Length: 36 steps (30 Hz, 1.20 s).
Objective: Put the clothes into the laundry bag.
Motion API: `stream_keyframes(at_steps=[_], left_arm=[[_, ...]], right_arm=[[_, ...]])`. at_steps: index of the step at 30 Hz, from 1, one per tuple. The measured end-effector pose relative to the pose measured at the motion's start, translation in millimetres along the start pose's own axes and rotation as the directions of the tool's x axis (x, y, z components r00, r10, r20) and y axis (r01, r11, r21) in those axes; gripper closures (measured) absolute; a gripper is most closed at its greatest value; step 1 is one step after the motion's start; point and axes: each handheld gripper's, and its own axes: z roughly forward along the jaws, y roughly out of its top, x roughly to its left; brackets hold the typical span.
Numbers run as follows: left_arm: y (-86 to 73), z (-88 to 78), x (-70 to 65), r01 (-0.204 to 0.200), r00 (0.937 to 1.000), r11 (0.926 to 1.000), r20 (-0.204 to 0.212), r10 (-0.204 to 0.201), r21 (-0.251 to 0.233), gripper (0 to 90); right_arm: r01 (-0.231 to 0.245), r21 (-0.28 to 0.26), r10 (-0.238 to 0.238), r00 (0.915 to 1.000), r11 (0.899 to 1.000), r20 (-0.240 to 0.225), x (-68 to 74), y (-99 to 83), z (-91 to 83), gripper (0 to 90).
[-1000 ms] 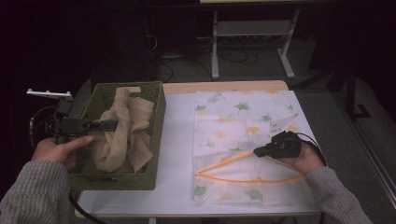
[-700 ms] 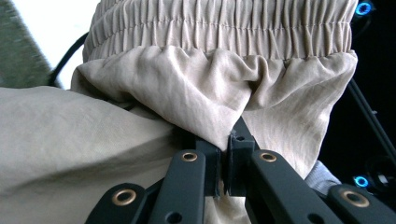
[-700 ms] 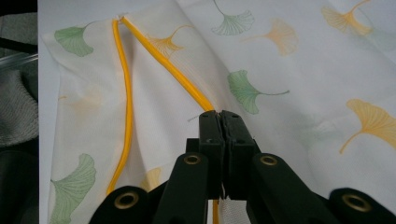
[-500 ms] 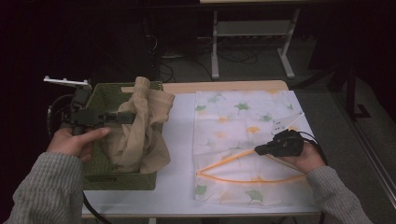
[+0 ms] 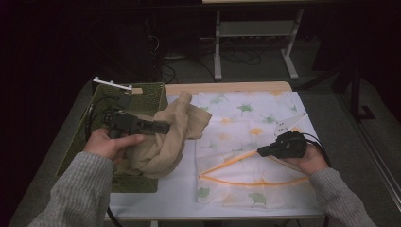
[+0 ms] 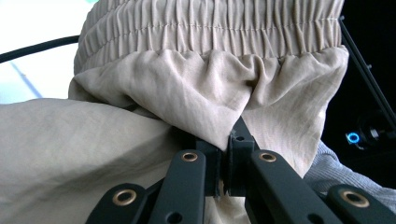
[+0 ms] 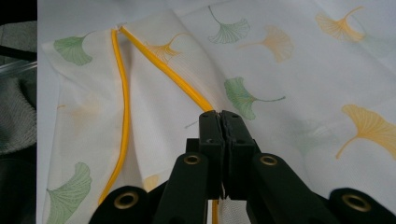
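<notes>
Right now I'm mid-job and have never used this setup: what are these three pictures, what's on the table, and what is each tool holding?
There is no robot arm here. A person at a table holds a hand-held two-jaw tool in each hand.

The high view looks down from above the person's side. The other two pictures come from cameras riding on the tools, looking along their black jaws.

On the white table lie a green basket at the left and a leaf-printed laundry bag with a yellow-edged opening at the right.

The left tool is shut on a beige garment with a gathered elastic waistband, lifted partly out of the basket towards the bag. The right tool is shut on the bag's yellow edge, apparently holding the opening apart.
</notes>
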Motion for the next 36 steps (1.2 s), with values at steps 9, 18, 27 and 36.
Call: stream_keyframes(at_steps=[9,18,27,36], left_arm=[[7.5,40.0,-13.4,-0.041,0.9983,0.9964,0.044,0.038,0.074,87.0],[10.0,76.2,-18.6,-0.063,0.9953,0.9885,0.081,0.053,0.138,87.0],[5.7,120.0,-23.8,-0.089,0.9894,0.9716,0.132,0.061,0.219,87.0],[-11.6,175.4,-18.2,-0.091,0.9840,0.9392,0.175,0.034,0.331,87.0]], right_arm=[[-0.009,-0.015,0.009,1.0000,1.000,0.002,-2.0,2.4,-5.1,87.3],[-0.017,-0.007,0.017,0.9999,1.000,0.005,-6.5,7.1,-5.1,87.3],[-0.030,-0.016,0.030,0.9995,0.999,0.012,-10.5,13.5,-8.5,87.3],[-0.038,-0.029,0.038,0.9992,0.999,0.015,-11.6,17.7,-9.4,87.3]])
